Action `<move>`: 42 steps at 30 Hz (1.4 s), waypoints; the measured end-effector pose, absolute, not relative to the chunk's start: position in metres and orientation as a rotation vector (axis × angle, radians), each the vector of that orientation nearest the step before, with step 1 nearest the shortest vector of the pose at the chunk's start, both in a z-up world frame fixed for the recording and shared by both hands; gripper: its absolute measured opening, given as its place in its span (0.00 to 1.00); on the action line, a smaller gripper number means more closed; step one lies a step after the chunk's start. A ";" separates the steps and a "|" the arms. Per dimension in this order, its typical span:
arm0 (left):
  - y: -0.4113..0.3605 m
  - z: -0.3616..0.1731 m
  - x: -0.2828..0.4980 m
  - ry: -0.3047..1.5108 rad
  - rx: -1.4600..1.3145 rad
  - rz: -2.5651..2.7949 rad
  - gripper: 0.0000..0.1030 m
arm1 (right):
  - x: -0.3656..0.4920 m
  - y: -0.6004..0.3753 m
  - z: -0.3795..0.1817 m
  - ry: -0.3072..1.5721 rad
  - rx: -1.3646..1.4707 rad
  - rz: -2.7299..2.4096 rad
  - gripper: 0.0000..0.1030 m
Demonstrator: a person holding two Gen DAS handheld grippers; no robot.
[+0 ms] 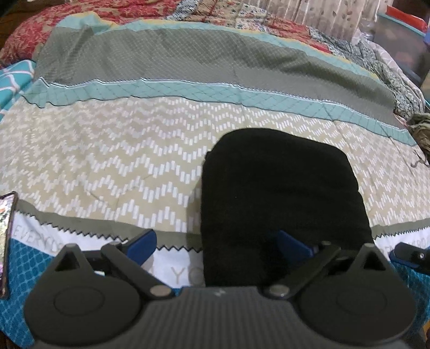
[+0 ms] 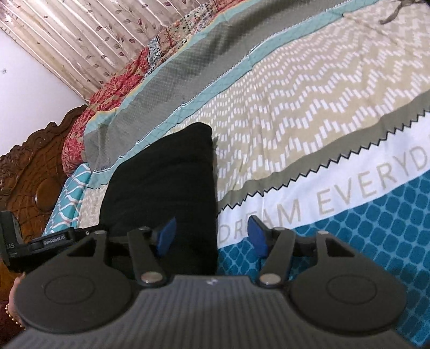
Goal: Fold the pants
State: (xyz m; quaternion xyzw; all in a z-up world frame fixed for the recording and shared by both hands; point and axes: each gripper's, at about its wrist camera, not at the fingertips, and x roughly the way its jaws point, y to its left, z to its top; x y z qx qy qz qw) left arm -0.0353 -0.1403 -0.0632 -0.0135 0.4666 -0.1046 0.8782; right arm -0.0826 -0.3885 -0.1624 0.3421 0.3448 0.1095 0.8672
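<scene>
The black pants [image 1: 282, 193] lie folded into a compact rectangle on the patterned bedspread [image 1: 107, 161]. My left gripper [image 1: 218, 245] hovers over the bundle's near left corner with its jaws wide open. One blue finger [image 1: 142, 245] is over the sheet and the other over the cloth, neither pressing. In the right wrist view the pants [image 2: 166, 174] stretch away on the left. My right gripper [image 2: 212, 236] is open astride their right edge, gripping nothing. The left gripper's body [image 2: 40, 241] shows at the left edge, and the right gripper's finger [image 1: 408, 255] at the far right.
A phone [image 1: 6, 241] lies at the bed's left edge. A crumpled olive cloth [image 1: 420, 131] sits at the far right. A red floral quilt [image 1: 80, 21] is bunched along the back. A carved wooden headboard [image 2: 27, 174] and a curtain [image 2: 80, 40] bound the bed.
</scene>
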 end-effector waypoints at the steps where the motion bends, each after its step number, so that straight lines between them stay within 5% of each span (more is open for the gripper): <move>1: -0.141 -0.065 -0.034 0.978 -0.030 -0.227 0.98 | -0.081 -0.390 -0.164 0.727 0.723 0.234 0.62; 25: -0.125 -0.119 -0.018 1.072 -0.401 -0.425 1.00 | -0.044 -0.359 -0.179 0.805 0.741 0.372 0.69; 31: -0.140 -0.093 -0.029 0.985 -0.322 -0.445 0.57 | -0.055 -0.347 -0.155 0.756 0.687 0.420 0.41; 42: -0.190 -0.025 0.039 0.774 -0.261 -0.512 0.54 | -0.035 -0.355 -0.067 0.427 0.389 0.365 0.37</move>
